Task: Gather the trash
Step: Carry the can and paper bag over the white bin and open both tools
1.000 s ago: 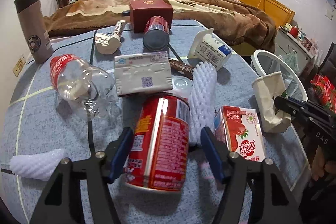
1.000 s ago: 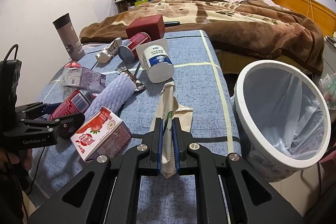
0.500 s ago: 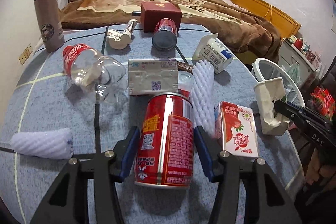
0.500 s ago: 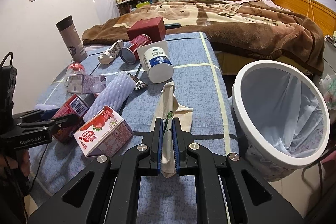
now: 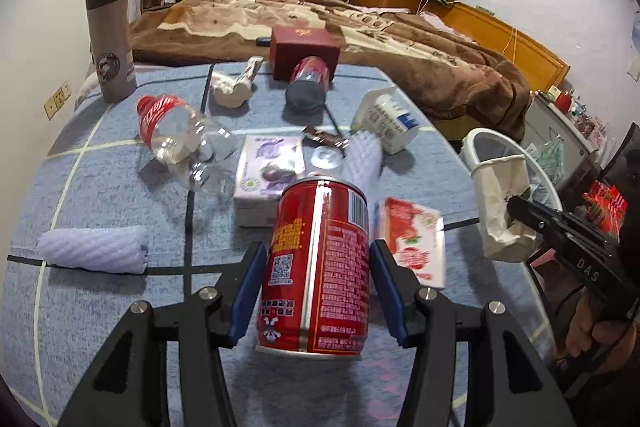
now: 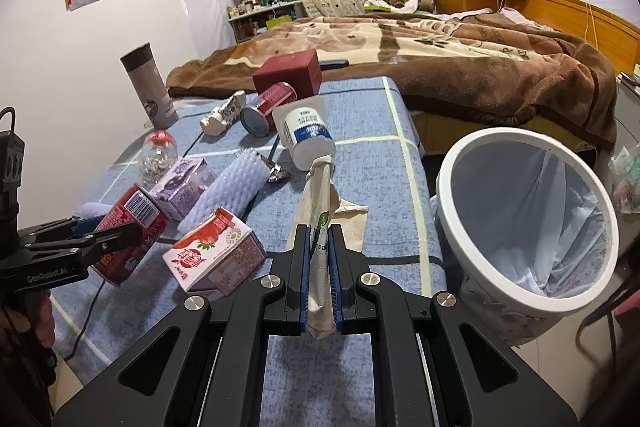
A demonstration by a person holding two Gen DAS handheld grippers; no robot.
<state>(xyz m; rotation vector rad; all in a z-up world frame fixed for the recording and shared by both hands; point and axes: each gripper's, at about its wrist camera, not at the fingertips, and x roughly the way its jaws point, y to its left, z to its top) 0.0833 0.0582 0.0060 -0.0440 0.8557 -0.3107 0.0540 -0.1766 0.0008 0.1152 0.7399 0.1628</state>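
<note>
While the white bin [image 6: 524, 223] beside the surface [image 6: 372, 163] shows only its liner and no trash that I can make out, both grippers already have something in hand, so the collecting looks barely begun. The left gripper [image 5: 318, 283] has just been closing on a red can [image 5: 320, 267]; its blue fingers [image 5: 249, 293] now press the can's sides, and in the right wrist view the can hangs tilted, seemingly off the cloth. The right gripper [image 6: 319, 277] has its fingers pinched nearly together on a crumpled paper cup [image 6: 320, 223], flattened, beige and creased, near the bin but not over it. Neither piece is dropped yet. Much remains lying about: a strawberry carton [image 6: 216, 251], a purple carton [image 6: 182, 187], a clear bottle [image 5: 180, 131], two white foam sleeves [image 5: 92, 249], a second can [image 5: 308, 87], a yoghurt cup [image 6: 306, 133] and a wrapper [image 5: 324, 138]. The held can looks undented, printed red with a barcode.
</note>
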